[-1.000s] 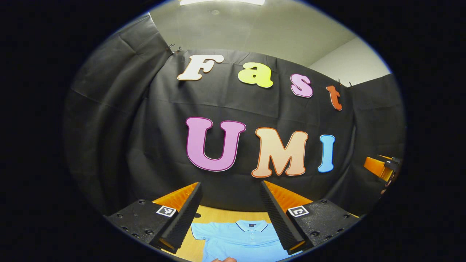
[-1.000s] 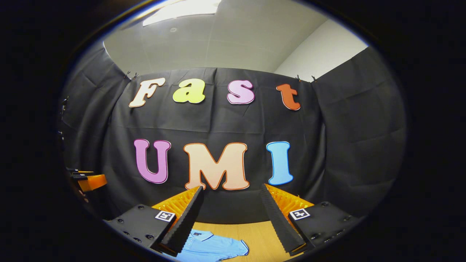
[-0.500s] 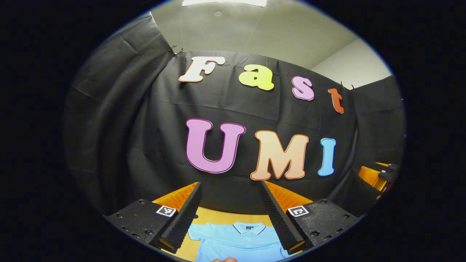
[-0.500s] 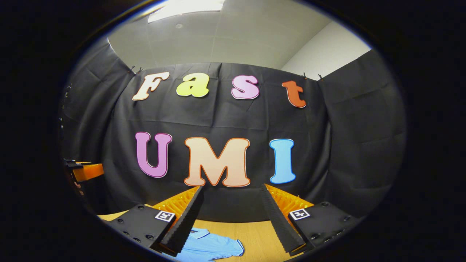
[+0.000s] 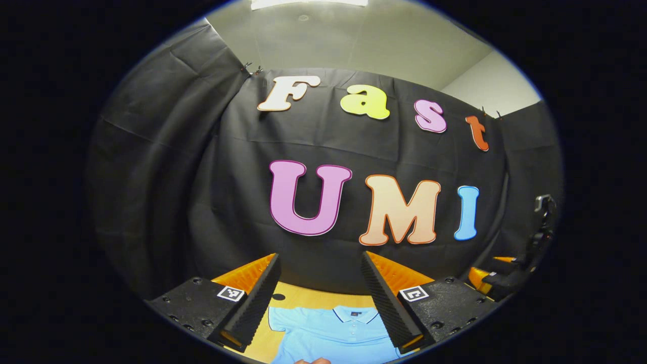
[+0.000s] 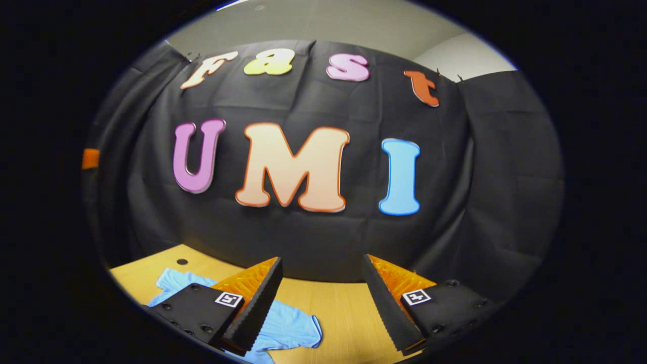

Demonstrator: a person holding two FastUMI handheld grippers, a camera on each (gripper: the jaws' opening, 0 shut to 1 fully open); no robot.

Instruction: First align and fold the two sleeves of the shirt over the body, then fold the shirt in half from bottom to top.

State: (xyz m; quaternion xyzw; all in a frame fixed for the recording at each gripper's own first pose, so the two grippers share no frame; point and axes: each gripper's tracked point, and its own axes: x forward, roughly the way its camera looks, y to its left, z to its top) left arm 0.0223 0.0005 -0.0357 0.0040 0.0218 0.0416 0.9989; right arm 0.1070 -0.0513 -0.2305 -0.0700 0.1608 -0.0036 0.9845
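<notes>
Where it lies flat, light-blue collared shirt, sleeves unfolded.

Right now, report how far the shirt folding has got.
Done: nothing yet. The blue shirt lies flat on the wooden table, collar toward the wall, and the sleeve is spread out to the side, not folded. In hand: nothing; the left claw and right claw are open above the table. Left: both sleeve folds, then the bottom-to-top fold.

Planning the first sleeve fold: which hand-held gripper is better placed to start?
Right, probably. The right hand-held gripper hangs open, near a sleeve of the shirt; the left hand-held gripper faces the collar.
</notes>
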